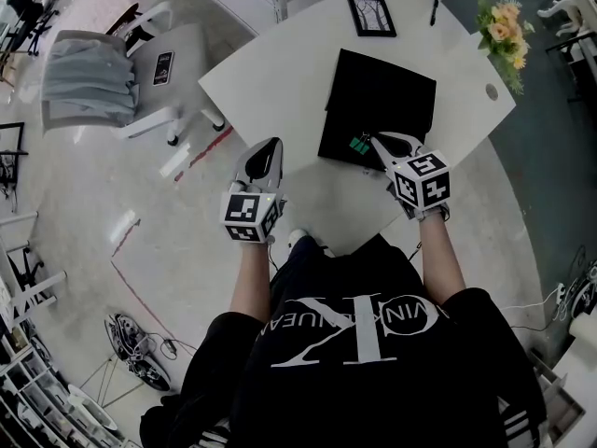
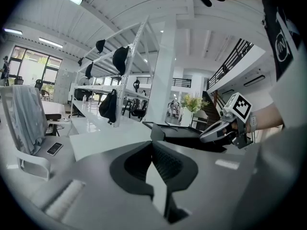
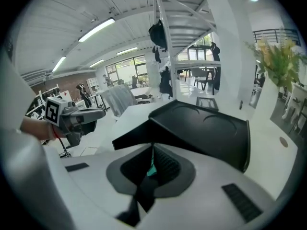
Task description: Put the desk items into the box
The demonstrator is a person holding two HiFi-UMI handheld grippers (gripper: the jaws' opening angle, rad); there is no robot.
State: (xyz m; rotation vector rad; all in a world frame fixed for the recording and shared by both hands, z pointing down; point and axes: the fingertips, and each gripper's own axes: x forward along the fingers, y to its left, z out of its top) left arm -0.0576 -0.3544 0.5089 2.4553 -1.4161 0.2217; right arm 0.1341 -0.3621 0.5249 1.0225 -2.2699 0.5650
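An open black box (image 1: 378, 110) lies flat in the middle of the white table (image 1: 280, 82). My right gripper (image 1: 376, 141) is at the box's near edge, shut on a small green item (image 1: 359, 145); in the right gripper view a sliver of that green item (image 3: 151, 169) shows between the closed jaws, with the box (image 3: 206, 128) just ahead. My left gripper (image 1: 272, 144) hovers over the table's near left part, shut with nothing in it, well left of the box. A framed picture (image 1: 371, 15) and a dark pen (image 1: 434, 11) lie beyond the box.
A vase of yellow flowers (image 1: 504, 28) stands at the table's far right, near a round cable hole (image 1: 492, 91). Left of the table is a white chair (image 1: 121, 73) with a grey garment and a phone (image 1: 162, 67) on it. The table's near edge is by the person's legs.
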